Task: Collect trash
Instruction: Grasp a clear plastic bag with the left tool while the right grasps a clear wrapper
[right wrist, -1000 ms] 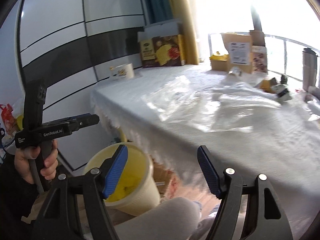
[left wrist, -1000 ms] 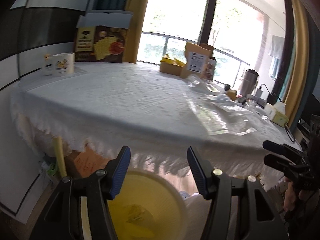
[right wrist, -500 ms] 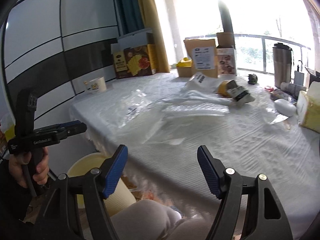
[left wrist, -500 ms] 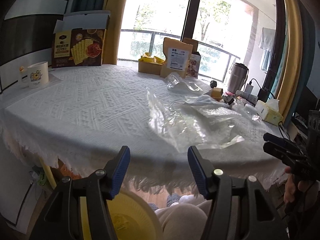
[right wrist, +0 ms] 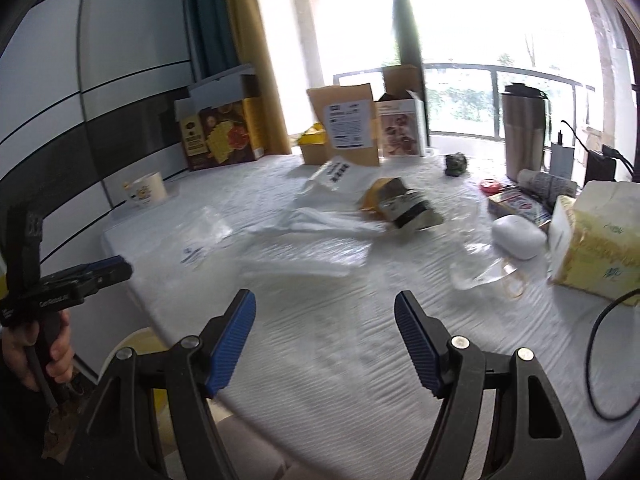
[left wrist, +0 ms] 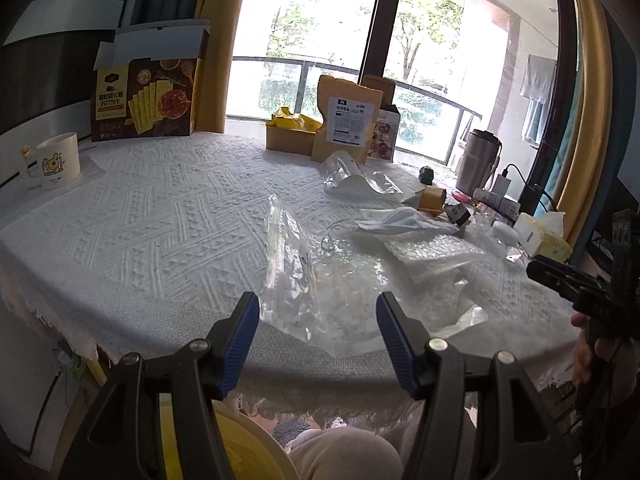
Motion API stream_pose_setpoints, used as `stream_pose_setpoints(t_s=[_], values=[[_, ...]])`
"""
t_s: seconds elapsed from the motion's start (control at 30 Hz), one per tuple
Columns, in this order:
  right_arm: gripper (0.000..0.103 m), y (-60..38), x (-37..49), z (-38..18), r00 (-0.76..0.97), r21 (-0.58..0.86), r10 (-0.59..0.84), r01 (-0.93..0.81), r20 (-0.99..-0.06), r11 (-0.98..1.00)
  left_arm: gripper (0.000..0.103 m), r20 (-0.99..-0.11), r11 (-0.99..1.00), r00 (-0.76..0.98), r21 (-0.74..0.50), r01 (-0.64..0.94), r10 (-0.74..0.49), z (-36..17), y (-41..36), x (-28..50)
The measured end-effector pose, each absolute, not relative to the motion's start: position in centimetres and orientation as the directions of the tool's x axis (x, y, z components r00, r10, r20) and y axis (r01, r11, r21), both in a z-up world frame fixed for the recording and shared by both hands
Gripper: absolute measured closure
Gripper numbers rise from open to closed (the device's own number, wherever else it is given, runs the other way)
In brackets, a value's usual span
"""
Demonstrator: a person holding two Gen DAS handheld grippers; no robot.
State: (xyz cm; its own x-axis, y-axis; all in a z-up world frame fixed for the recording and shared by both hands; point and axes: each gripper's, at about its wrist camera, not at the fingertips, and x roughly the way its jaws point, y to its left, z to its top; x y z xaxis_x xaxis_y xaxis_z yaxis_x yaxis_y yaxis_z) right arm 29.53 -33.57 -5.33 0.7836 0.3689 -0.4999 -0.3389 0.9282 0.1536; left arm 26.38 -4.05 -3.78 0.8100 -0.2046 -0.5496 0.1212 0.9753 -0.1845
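Both grippers hover off the near edge of the bench (left wrist: 132, 216), which wears a white textured cloth. Left gripper (left wrist: 318, 330): jaws spread apart, nothing between the blue pads, aimed at a clear plastic bag (left wrist: 296, 276) that lies crumpled close to the near edge. Right gripper (right wrist: 325, 334): jaws likewise released and empty, over a bare patch of cloth. Trash is strewn across the middle of the bench: beyond the clear bag, a sheet of bubble wrap (left wrist: 430, 250), a used face mask (left wrist: 404, 222) lying on its far side, another clear wrapper (left wrist: 352, 178) further toward the far edge, and a crushed yellow and black carton (right wrist: 402, 204) beside the mask. Along the far edge stand a cracker box (left wrist: 148, 96) with its flap up, a brown paper pouch (left wrist: 346, 122), a small yellow box (left wrist: 290, 134). A white mug (left wrist: 54, 160) sits at the left edge. Toward the right edge: a steel tumbler (right wrist: 524, 132), a tissue pack (right wrist: 596, 248), a white earbud case (right wrist: 518, 236), a black cable (right wrist: 600, 360). A yellow bin (left wrist: 248, 452) sits on the floor below the near edge, under the left gripper; only part of its rim shows. A knee in light trousers (left wrist: 344, 456) is beside it.
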Motion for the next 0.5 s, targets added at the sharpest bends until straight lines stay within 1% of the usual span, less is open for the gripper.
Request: stream_pose_setpoints(t_s=[0.1,0.33,0.5], values=[[0.033,-35.0,32.1,-5.7,0.773,0.151,0.322,-0.288,-0.547,0.946,0.041,-0.56,0.977,0.805,-0.181,0.109,-0.194,-3.9,-4.0,27.2],[0.033,-37.4,35.9,-5.3,0.767,0.189,0.296,-0.228,-0.569,0.955,0.041,-0.564,0.978,0.808,-0.197,0.067,-0.169,-4.0,-3.0,29.0],[0.033,-37.5,38.6,-4.7,0.769,0.132,0.243,-0.204,-0.591,0.97,0.041,-0.575,0.977,0.8,-0.205,0.065,-0.173,-4.6,-3.0,30.2]])
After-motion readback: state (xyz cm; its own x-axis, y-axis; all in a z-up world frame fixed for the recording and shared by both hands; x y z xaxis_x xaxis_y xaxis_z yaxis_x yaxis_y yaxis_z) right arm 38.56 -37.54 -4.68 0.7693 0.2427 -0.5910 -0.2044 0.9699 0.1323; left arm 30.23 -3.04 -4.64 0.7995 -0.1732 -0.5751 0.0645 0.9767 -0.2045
